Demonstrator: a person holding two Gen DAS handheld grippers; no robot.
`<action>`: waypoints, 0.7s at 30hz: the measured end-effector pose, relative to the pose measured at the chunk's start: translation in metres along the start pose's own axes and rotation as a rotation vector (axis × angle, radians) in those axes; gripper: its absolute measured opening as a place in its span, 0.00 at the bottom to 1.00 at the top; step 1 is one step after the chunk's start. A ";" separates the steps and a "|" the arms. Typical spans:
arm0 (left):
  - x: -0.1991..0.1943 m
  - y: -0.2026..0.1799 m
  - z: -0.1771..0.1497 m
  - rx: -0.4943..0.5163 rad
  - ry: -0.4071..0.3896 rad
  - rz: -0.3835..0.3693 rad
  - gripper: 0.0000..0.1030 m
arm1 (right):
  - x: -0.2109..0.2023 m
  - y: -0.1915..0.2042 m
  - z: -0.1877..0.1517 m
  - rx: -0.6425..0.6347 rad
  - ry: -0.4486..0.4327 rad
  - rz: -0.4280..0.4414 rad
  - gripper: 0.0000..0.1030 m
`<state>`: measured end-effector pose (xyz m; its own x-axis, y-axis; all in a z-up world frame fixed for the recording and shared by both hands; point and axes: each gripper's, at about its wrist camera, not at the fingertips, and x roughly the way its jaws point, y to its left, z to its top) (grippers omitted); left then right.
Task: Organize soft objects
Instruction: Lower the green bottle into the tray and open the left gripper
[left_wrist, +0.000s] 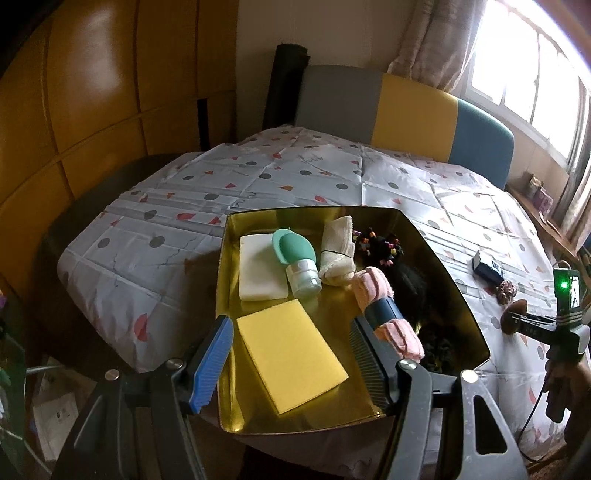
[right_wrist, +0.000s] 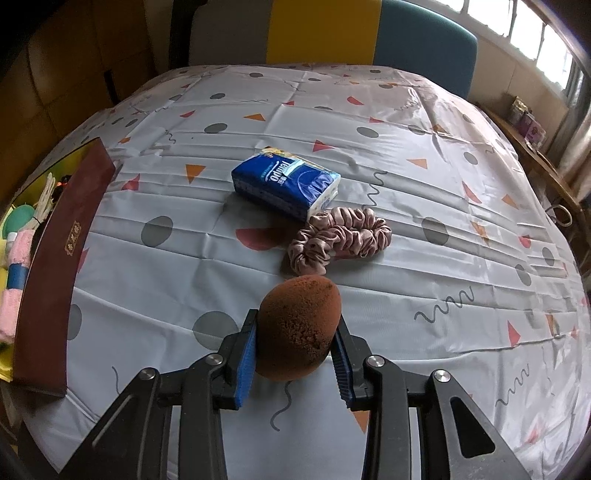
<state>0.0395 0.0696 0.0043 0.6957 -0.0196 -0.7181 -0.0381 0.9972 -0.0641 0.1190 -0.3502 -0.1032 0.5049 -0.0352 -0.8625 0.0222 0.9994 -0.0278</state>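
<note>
In the right wrist view, the right gripper (right_wrist: 295, 360) is sitting low in the centre of the frame, its fingers (right_wrist: 244, 363) pressing in on a brown sponge (right_wrist: 298, 326) from both sides. Just above it, a pink scrunchie (right_wrist: 338, 236) is lying on the desk (right_wrist: 406, 288), whose pale cloth is showing grey dots, orange triangles and squiggles. A blue tissue pack (right_wrist: 286, 181) is touching the scrunchie's upper edge. A dark red box wall (right_wrist: 55, 266) is curving down the left edge.

In the left wrist view, the left gripper (left_wrist: 291, 365) is hovering wide apart with nothing between its fingers (left_wrist: 210, 365), over a gold tray (left_wrist: 258, 421) at centre frame. A yellow sponge (left_wrist: 290, 354), white pad (left_wrist: 258, 269), green bottle (left_wrist: 297, 260), rolled cream cloth (left_wrist: 338, 251) and pink towel roll (left_wrist: 386, 310) are lying in it. A window (left_wrist: 532, 74) is glowing at upper right beside a curtain (left_wrist: 439, 40); a grey, yellow and blue chair back (left_wrist: 413, 110) is standing behind the desk.
</note>
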 end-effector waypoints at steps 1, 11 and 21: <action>-0.002 0.001 0.000 -0.001 -0.004 0.002 0.64 | 0.000 0.002 0.000 -0.008 0.000 -0.007 0.35; -0.006 0.011 0.000 -0.029 -0.007 -0.017 0.64 | -0.002 0.006 0.006 -0.008 0.025 -0.035 0.33; -0.003 0.023 -0.004 -0.062 0.000 -0.023 0.64 | -0.019 0.030 0.002 -0.010 0.014 0.038 0.33</action>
<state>0.0341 0.0920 0.0023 0.6967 -0.0424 -0.7161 -0.0666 0.9901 -0.1234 0.1118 -0.3199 -0.0870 0.4932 0.0029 -0.8699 -0.0058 1.0000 0.0000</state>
